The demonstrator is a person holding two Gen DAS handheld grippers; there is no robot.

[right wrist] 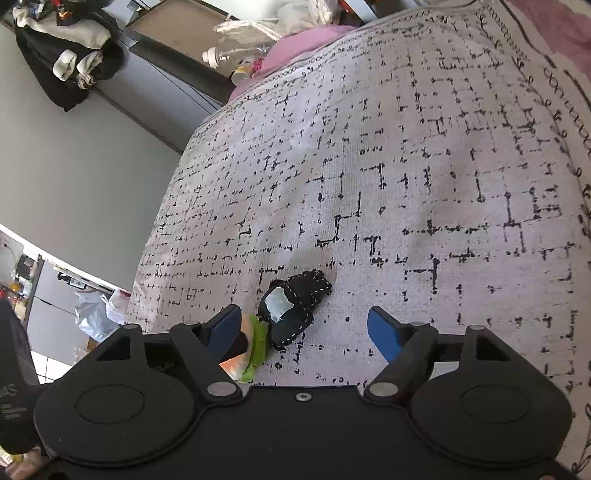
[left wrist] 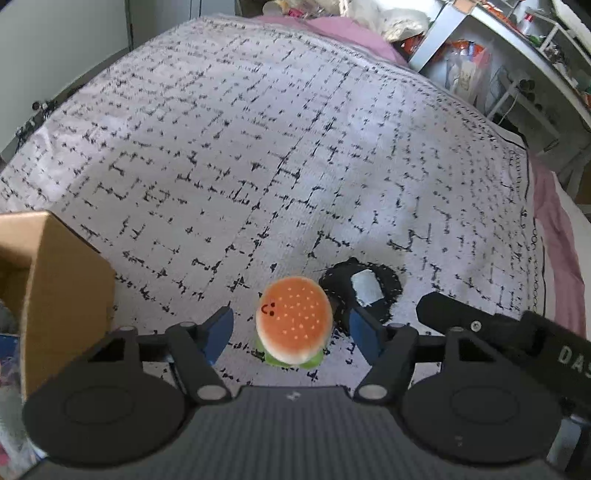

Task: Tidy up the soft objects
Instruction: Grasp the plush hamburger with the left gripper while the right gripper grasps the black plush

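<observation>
A plush hamburger (left wrist: 294,320) with an orange bun, a small face and a green rim lies on the patterned bedspread (left wrist: 258,155). My left gripper (left wrist: 291,328) is open, its blue fingers on either side of the hamburger, apart from it. A black soft item (left wrist: 364,291) with a white label lies just right of the hamburger. In the right wrist view the black item (right wrist: 291,308) lies ahead, left of centre, and the hamburger (right wrist: 251,347) shows partly behind the left finger. My right gripper (right wrist: 304,332) is open and empty.
A cardboard box (left wrist: 55,295) stands at the left on the bed. White shelves (left wrist: 517,74) with clutter stand beyond the bed's right edge. A pink sheet (left wrist: 351,33) and white plush lie at the far end. A dark cabinet (right wrist: 166,92) stands beside the bed.
</observation>
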